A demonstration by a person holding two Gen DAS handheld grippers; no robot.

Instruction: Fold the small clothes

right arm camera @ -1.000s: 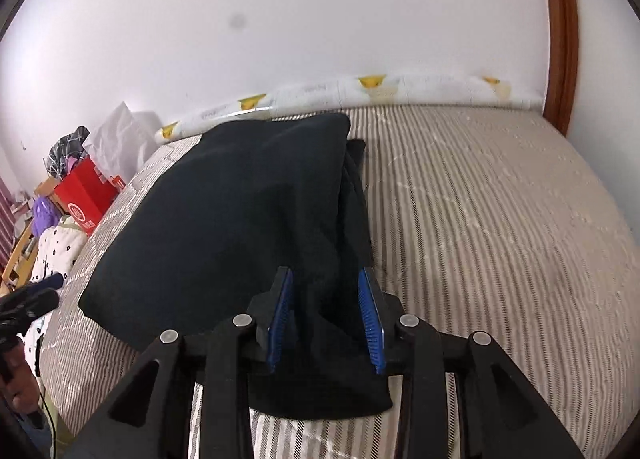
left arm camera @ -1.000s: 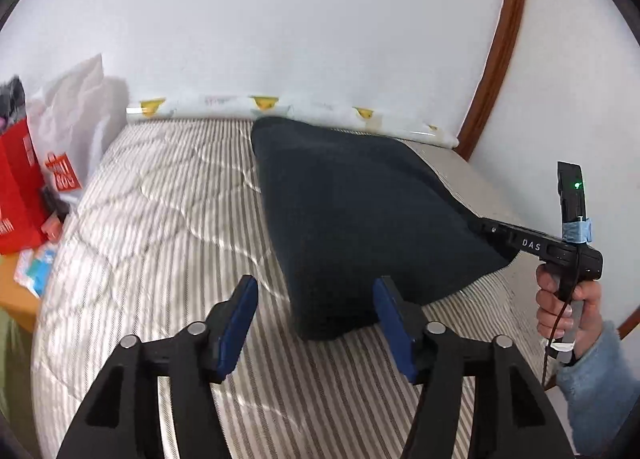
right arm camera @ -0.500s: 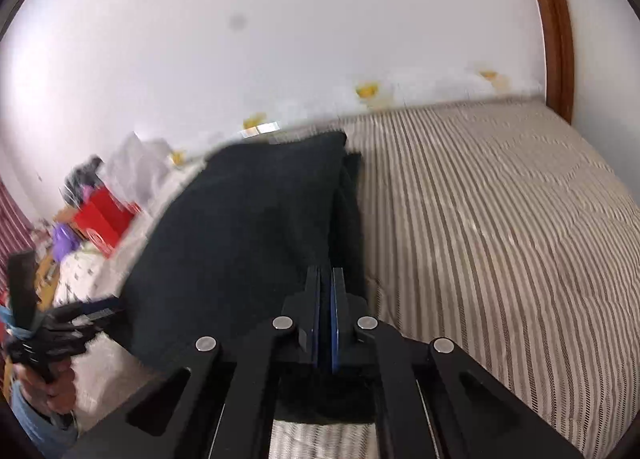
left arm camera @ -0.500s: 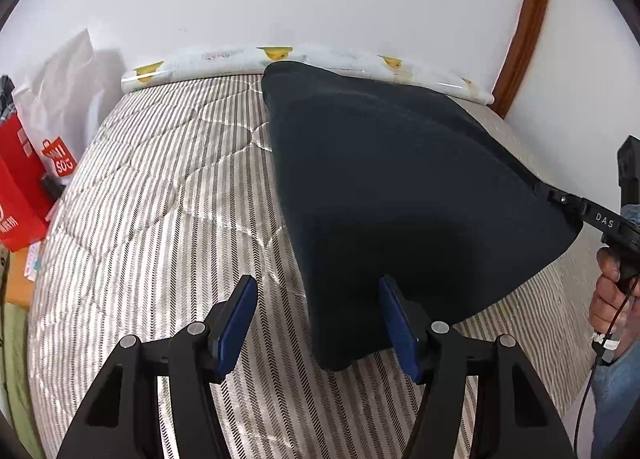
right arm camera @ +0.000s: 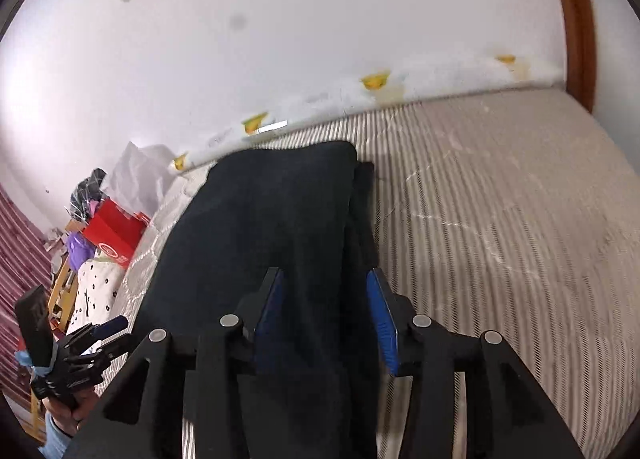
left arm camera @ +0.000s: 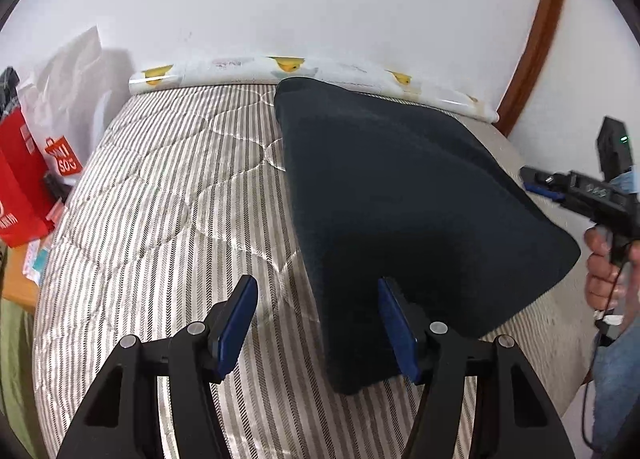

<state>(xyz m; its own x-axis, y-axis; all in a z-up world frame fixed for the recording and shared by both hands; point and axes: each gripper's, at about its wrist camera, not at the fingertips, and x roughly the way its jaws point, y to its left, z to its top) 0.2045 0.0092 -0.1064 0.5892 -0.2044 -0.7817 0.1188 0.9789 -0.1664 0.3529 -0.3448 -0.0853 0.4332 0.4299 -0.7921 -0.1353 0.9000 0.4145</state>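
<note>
A dark navy garment [left arm camera: 400,199] lies folded on the striped mattress [left arm camera: 160,199]. My left gripper [left arm camera: 318,323] is open over its near left corner; the right finger [left arm camera: 396,327] hovers above the cloth and the left finger [left arm camera: 240,319] above bare mattress. In the right wrist view, my right gripper [right arm camera: 326,315] straddles the near right edge of the garment [right arm camera: 272,219]. Its jaws are opening, with cloth between the blue pads [right arm camera: 380,319] but not pinched. The right gripper [left arm camera: 536,183] also shows just off the garment's right edge, and the left gripper [right arm camera: 112,333] at the lower left.
A rolled printed mat [left arm camera: 288,67] runs along the white wall at the mattress's far edge. A red bag [left arm camera: 20,187] and a white plastic bag [left arm camera: 72,99] stand off the left side. A brown door frame [left arm camera: 532,39] rises at the right. A spotted cloth [right arm camera: 96,287] lies beside the bed.
The right gripper closed to a pinch on the garment's edge half a second ago and has since spread apart, drawing back from the edge. The left gripper has come closer to the near corner.
</note>
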